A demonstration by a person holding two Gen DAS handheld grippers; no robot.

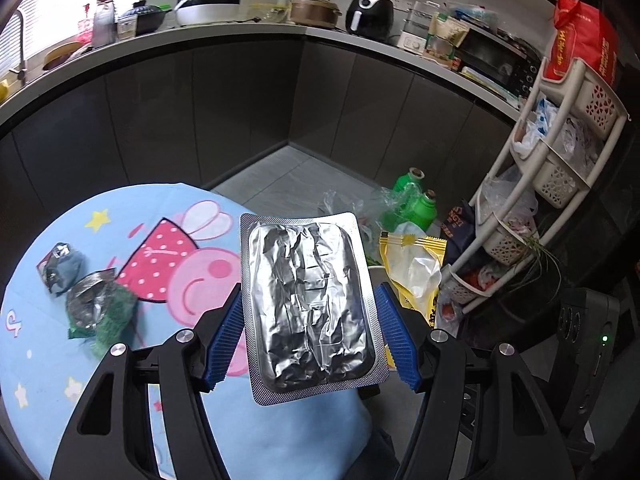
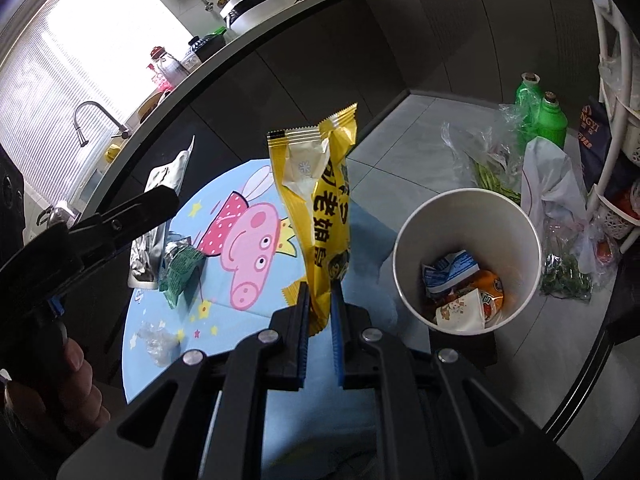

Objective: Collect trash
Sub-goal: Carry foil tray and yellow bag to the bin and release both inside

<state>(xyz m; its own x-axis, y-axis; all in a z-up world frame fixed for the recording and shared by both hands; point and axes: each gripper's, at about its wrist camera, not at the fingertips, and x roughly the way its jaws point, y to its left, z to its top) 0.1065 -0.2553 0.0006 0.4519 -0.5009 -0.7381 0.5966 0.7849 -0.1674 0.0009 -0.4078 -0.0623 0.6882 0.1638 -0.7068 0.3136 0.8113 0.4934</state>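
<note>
Holding a silver foil tray (image 1: 308, 304) between the spread pads of my left gripper (image 1: 310, 336), I keep it tilted over the blue cartoon tablecloth (image 1: 52, 360). My right gripper (image 2: 320, 308), nearly closed, pinches a yellow snack wrapper (image 2: 324, 208) upright, just beside the white paper cup (image 2: 528, 248) holding trash.

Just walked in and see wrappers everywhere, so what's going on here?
A person is clearing trash with two handheld grippers. The left gripper holds a silver foil blister pack; the right gripper pinches a yellow snack wrapper beside the white paper cup already holding scraps. A green wrapper remains on the cartoon cloth.
</note>
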